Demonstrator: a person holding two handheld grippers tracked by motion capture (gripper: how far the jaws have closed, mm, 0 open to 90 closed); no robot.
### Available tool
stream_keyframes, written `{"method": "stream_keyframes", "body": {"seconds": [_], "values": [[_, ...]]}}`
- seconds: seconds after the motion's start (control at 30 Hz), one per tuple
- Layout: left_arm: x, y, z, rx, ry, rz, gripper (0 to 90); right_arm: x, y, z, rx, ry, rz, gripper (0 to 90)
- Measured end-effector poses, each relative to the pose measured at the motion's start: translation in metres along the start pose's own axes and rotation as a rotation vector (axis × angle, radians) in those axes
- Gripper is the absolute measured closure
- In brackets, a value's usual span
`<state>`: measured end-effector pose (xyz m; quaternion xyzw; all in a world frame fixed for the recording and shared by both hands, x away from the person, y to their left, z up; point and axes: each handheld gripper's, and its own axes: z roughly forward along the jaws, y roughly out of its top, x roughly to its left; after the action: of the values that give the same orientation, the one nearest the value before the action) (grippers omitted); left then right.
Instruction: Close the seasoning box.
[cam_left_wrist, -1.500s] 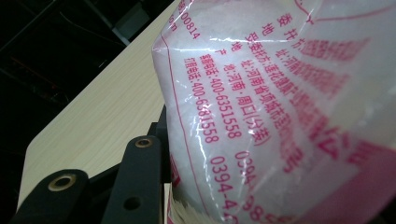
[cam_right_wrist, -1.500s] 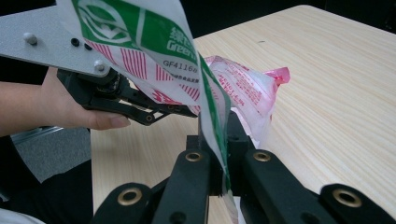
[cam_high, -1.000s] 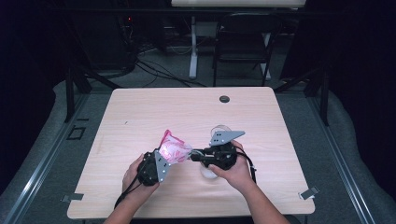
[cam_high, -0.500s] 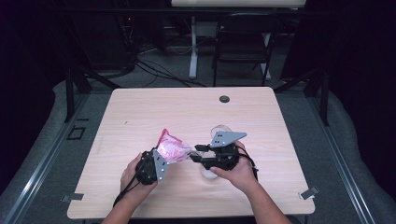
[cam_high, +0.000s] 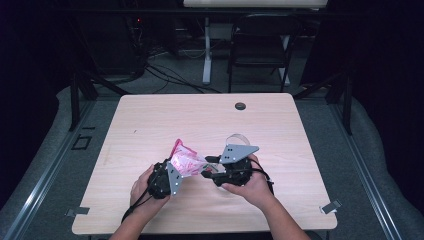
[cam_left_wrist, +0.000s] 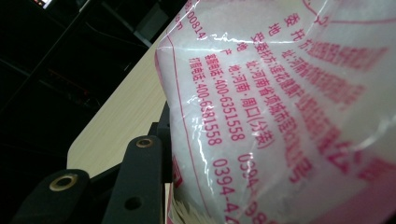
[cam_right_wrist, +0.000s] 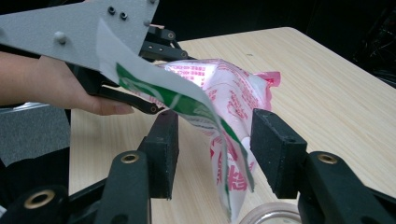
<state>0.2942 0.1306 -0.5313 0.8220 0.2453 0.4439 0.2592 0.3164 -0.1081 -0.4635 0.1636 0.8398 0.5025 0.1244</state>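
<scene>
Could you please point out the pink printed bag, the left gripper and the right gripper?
pink printed bag (cam_high: 186, 161): high view, bag's middle.
left gripper (cam_high: 172, 167): high view, at its jaws.
right gripper (cam_right_wrist: 215, 154): right gripper view, between its jaws.

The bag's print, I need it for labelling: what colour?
Pink-red print on the translucent white bag, clearest in the left gripper view.

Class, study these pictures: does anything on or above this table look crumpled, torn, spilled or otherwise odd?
Nothing is spilled. The pink-and-white printed plastic bag is crumpled and held tilted above the light wooden table in the left hand-held gripper. The right hand-held gripper straddles its hanging end, jaws having just been opening.
</scene>
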Motion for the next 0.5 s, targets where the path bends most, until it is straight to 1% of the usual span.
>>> {"method": "stream_keyframes", "body": {"seconds": [0.17, 0.33, 0.47, 0.5], "values": [[-0.0009, 0.0005, -0.0002, 0.001, 0.0, 0.008, 64.2, 0.0041, 0.0009, 0.0029, 0.007, 0.007, -0.029, 52.7], [-0.0019, 0.0009, 0.0, -0.002, 0.001, 0.012, 64.2, 0.006, 0.0012, 0.004, 0.013, 0.008, -0.048, 54.7], [-0.0025, 0.0014, -0.0006, -0.001, 0.004, 0.02, 64.3, 0.0067, 0.001, 0.0049, 0.024, 0.016, -0.052, 60.3], [-0.0025, 0.0014, -0.0006, -0.002, 0.004, 0.02, 64.3, 0.0064, 0.0008, 0.0049, 0.028, 0.018, -0.05, 63.0]]}}
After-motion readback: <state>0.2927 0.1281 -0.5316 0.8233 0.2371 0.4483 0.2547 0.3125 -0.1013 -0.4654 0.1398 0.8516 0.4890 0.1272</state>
